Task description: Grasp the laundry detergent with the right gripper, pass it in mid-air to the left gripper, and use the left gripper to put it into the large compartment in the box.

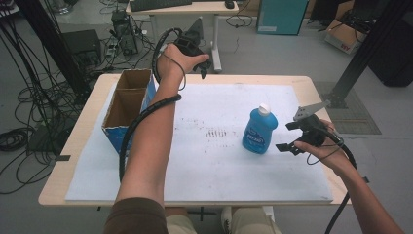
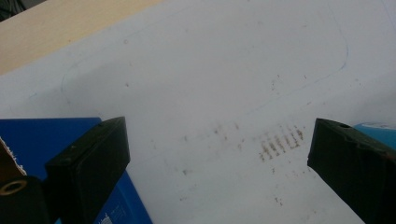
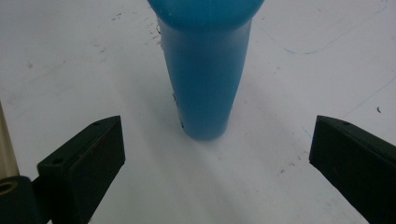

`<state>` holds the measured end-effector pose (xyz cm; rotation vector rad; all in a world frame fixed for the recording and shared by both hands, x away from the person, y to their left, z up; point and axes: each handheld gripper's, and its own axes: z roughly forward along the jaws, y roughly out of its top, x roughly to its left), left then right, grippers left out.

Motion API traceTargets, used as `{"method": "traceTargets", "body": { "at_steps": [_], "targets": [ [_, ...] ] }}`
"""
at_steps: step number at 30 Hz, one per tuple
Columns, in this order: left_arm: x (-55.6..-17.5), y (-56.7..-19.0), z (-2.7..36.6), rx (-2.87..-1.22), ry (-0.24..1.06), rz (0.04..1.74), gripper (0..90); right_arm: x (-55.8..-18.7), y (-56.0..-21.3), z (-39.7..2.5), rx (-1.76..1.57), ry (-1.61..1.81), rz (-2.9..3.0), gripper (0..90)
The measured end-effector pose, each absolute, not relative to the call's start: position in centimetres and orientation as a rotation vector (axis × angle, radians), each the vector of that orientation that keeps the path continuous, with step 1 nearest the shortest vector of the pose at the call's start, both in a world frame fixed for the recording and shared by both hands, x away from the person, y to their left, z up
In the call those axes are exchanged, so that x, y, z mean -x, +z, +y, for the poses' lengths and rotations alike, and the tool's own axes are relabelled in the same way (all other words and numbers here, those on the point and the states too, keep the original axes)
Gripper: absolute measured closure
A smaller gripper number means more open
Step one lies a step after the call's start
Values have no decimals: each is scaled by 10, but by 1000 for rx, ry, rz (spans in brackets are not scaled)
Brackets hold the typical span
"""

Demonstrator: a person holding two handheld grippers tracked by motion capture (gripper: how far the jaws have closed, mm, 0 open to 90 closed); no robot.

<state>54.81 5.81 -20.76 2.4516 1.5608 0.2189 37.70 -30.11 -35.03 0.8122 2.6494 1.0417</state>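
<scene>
The right gripper [image 1: 290, 136], jaws spread, faces the upright blue detergent bottle [image 1: 259, 130], not yet grasped; the left gripper [image 1: 200, 62] waits with jaws spread.

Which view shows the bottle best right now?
The high view: the whole bottle shows upright on the white mat, white cap on top, beside the open right gripper. The right gripper view gives its lower body close up, top cut off. The left gripper view catches just a blue sliver.

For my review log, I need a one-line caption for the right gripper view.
Open right gripper faces the upright blue bottle on the white mat, not touching it.
</scene>
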Motion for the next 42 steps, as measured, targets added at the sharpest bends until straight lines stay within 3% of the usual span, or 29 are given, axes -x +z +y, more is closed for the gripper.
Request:
{"method": "traceTargets", "body": {
  "at_steps": [42],
  "targets": [
    [-549,-210,53,-2468,218,1545,58,-387,-381,-268,-761,1193,2568,28]
  ]
}}
